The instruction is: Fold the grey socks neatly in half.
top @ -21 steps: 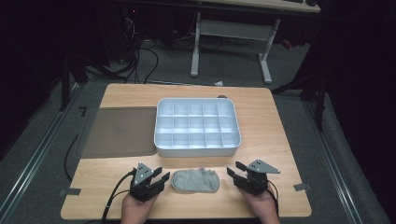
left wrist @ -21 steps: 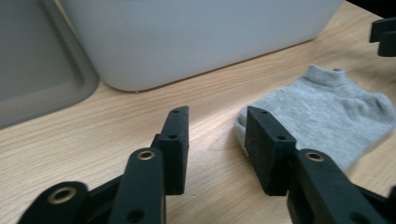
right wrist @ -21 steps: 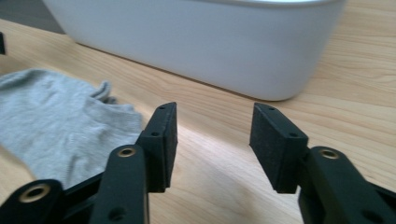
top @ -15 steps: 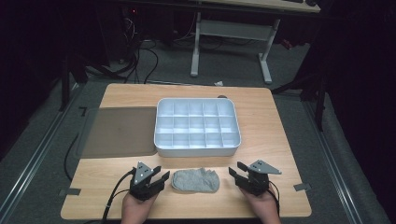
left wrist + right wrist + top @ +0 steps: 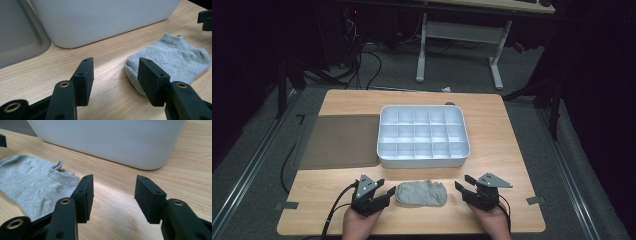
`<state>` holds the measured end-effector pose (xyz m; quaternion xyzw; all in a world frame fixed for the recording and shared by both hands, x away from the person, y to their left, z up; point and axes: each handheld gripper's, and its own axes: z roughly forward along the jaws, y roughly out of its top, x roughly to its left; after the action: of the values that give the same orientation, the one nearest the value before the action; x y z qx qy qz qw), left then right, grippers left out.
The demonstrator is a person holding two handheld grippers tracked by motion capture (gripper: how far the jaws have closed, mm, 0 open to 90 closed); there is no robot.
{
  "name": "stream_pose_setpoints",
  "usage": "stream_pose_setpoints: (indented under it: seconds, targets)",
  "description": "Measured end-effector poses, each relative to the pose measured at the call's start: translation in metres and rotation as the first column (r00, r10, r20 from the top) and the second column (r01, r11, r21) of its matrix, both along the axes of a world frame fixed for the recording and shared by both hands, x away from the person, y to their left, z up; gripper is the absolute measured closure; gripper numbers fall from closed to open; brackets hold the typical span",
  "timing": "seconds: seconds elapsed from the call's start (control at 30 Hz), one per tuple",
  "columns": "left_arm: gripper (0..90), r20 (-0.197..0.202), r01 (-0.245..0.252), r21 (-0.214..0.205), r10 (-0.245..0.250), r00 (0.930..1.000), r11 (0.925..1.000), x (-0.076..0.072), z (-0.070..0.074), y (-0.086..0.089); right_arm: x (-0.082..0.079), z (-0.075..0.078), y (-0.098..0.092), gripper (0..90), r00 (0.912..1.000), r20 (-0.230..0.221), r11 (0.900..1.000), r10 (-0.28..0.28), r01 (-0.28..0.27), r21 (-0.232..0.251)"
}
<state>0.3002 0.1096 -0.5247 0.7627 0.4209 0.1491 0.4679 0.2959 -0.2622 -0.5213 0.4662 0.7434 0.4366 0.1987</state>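
A grey sock [image 5: 421,193] is seen lying flat near the front edge of the wooden table [image 5: 507,150], between the left gripper [image 5: 382,196] and the right gripper [image 5: 466,187]. Both sets of jaws are held wide apart with nothing between them; bare wood is left around each. Just behind the sock, the way forward is blocked by the wall of a white compartment tray [image 5: 423,161]. A grey mat [image 5: 339,141] is laid beside the tray's left side.
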Motion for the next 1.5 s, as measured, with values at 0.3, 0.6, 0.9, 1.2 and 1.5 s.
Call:
stream_pose_setpoints:
  seconds: [0.3,0.6,0.9,1.2,1.5]
  targets:
    - [47.3,-0.001,0.082,0.016,-0.082,0.9966,0.9965,-0.007,0.001,-0.019,-0.003,0.003,0.010,63.2,0.9962,-0.045,0.9968,0.075,-0.074,0.031]
    - [53.4,0.025,0.146,0.126,-0.150,0.9883,0.9813,-0.014,-0.001,-0.043,-0.001,-0.003,0.039,59.6,0.9853,-0.113,0.9917,0.128,-0.128,0.013]
    - [56.2,-0.004,0.156,0.182,-0.158,0.9874,0.9707,-0.016,-0.003,-0.041,0.005,-0.008,0.055,50.8,0.9748,-0.158,0.9870,0.158,-0.161,-0.008]
    - [57.2,-0.011,0.151,0.219,-0.152,0.9883,0.9640,-0.019,-0.004,-0.039,-0.001,-0.010,0.069,56.8,0.9769,-0.133,0.9804,0.167,-0.179,-0.083]
    - [61.0,0.016,0.123,0.260,-0.132,0.9911,0.9576,-0.029,-0.005,-0.032,-0.004,-0.010,0.073,62.4,0.9768,-0.123,0.9771,0.176,-0.188,-0.099]
